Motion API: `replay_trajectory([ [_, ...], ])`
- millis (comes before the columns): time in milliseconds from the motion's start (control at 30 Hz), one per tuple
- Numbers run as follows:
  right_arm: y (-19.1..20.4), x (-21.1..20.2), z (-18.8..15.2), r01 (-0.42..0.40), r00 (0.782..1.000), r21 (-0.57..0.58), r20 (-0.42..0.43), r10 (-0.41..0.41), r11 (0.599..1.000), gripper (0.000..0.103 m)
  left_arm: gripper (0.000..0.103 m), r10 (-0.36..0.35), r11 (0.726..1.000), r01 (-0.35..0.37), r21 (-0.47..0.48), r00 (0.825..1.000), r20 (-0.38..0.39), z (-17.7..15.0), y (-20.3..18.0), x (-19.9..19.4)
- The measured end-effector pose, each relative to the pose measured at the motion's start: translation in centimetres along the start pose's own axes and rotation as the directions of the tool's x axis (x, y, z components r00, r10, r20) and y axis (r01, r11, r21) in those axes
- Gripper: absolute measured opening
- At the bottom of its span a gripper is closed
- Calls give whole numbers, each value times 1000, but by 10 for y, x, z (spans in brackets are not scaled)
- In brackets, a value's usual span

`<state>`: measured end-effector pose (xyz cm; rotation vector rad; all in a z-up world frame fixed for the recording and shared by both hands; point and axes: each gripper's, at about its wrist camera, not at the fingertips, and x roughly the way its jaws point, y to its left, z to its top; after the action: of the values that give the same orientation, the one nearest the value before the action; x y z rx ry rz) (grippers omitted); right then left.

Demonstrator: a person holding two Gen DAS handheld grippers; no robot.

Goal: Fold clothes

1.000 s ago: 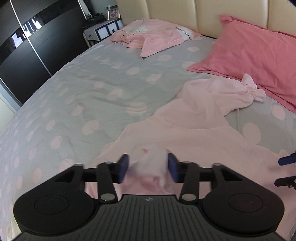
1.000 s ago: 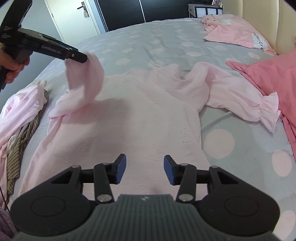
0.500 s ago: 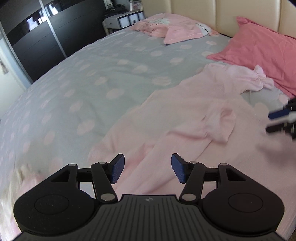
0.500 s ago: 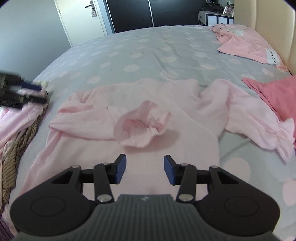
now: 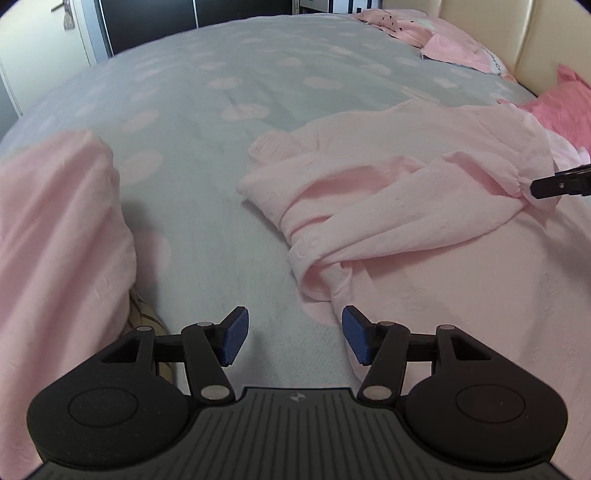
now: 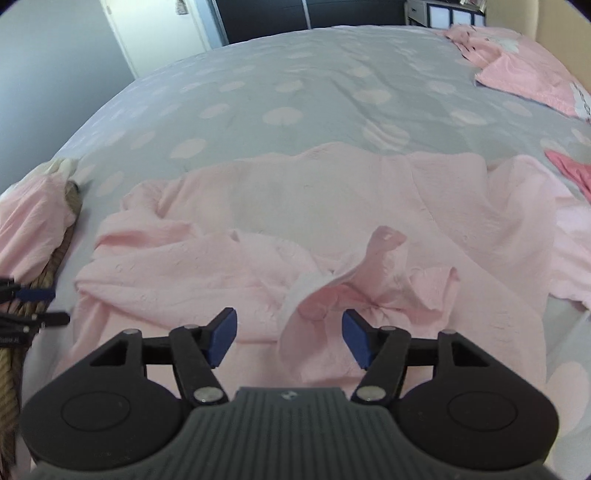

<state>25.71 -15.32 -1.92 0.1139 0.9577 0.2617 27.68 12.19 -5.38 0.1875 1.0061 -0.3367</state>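
Two grippers are hovering over a pale pink garment (image 6: 332,206) lying rumpled on the dotted bed (image 5: 258,66). The left gripper (image 5: 291,336) is gaping empty at its edge, while the right gripper (image 6: 288,336) is opening, a ruffled cuff (image 6: 332,291) lying loose between its jaws.

A home bedroom: a bed (image 5: 280,122) in grey spotted bedding, padded headboard (image 5: 517,33), pink pillows (image 5: 565,107), dark wardrobe (image 6: 266,14).

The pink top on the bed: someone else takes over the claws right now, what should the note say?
Left claw: open, empty, over the sheet beside the pink top.
Right claw: opening, with the folded-in sleeve's frilly cuff loose between its pads, not gripped.
Done: one sleeve lies across the top's front.
Left: the other sleeve is still spread out; then fold the body. More clothes wait nearby.
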Motion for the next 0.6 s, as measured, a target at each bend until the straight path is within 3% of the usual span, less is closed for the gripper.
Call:
replay_trajectory([
  [67,-6,10,4,1,1000,44,-17,0,999,41,54,-15,1000,15,-6,1000,12,-2,5,6],
  [100,-9,13,6,7,1000,67,-28,-5,998,21,53,-34,999,34,-15,999,16,-2,7,9],
  [133,-12,14,7,11,999,85,-33,-9,996,14,52,-56,998,56,-29,998,16,-2,10,13],
  [200,-14,13,11,-1,1000,109,-26,4,994,11,50,-97,993,98,-67,995,9,-1,14,20],
  [233,-14,11,13,-12,1000,118,-18,14,993,3,50,-110,991,110,-81,994,14,-1,15,23],
  [367,-16,-9,23,-10,997,120,80,1,993,2,47,-142,979,146,-146,989,35,5,18,35],
  [433,-19,-20,29,12,990,125,136,-29,992,2,27,-150,972,155,-177,988,42,8,19,40],
  [500,-24,-30,33,47,980,134,187,-72,990,2,0,-144,971,146,-191,989,22,13,19,39],
  [600,-34,-42,38,102,958,158,250,-140,982,1,0,-125,975,127,-181,992,26,19,19,27],
])
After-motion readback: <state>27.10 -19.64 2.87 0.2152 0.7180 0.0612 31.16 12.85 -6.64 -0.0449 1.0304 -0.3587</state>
